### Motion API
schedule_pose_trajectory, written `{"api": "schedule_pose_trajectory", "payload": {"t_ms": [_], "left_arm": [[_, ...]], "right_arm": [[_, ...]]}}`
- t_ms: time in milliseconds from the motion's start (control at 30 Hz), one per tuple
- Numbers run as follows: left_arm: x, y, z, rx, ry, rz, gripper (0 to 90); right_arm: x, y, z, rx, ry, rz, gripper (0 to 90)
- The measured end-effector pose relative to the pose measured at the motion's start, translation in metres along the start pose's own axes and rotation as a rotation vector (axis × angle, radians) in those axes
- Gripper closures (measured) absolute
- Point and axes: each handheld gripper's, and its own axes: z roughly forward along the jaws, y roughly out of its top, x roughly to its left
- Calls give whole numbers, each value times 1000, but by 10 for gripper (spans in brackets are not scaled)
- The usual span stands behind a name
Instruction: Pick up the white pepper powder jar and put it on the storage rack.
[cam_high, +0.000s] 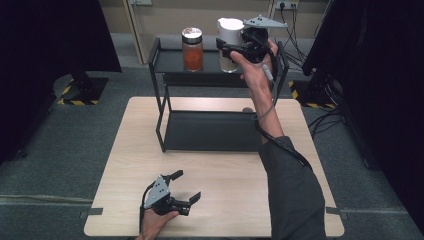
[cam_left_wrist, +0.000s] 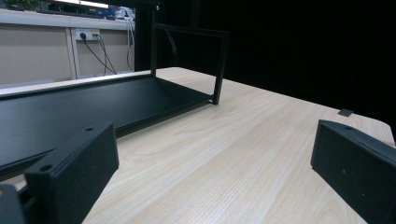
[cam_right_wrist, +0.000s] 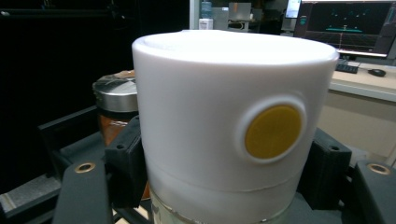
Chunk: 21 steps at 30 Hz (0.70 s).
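Note:
A jar with a tall white lid (cam_high: 228, 37) stands at the right of the black rack's top shelf (cam_high: 170, 62). My right gripper (cam_high: 229, 49) is shut on it. In the right gripper view the white lid (cam_right_wrist: 224, 126), marked with a yellow disc, sits between the two black pads (cam_right_wrist: 126, 163). A jar of orange-red contents with a silver lid (cam_high: 192, 49) stands to its left on the same shelf and appears behind the white one (cam_right_wrist: 114, 107). My left gripper (cam_high: 187, 186) rests low over the table's front, jaws open and empty (cam_left_wrist: 210, 182).
The black two-tier rack has a bare lower shelf (cam_high: 210, 131) (cam_left_wrist: 70, 112) on the light wooden table (cam_high: 225, 190). Black curtains hang on both sides. Cables and a wall socket lie behind the rack.

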Motion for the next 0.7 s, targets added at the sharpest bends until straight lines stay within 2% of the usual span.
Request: {"api": "schedule_pose_trajectory", "payload": {"t_ms": [133, 400, 700], "left_arm": [[0, 0, 0, 2, -2, -2, 0], [0, 0, 0, 7, -8, 1, 0], [-1, 0, 1, 6, -11, 3, 0]], "right_arm": [[3, 0, 5, 12, -22, -18, 307], [4, -2, 16, 10, -30, -1, 307], [7, -8, 26, 5, -63, -5, 307]]}}
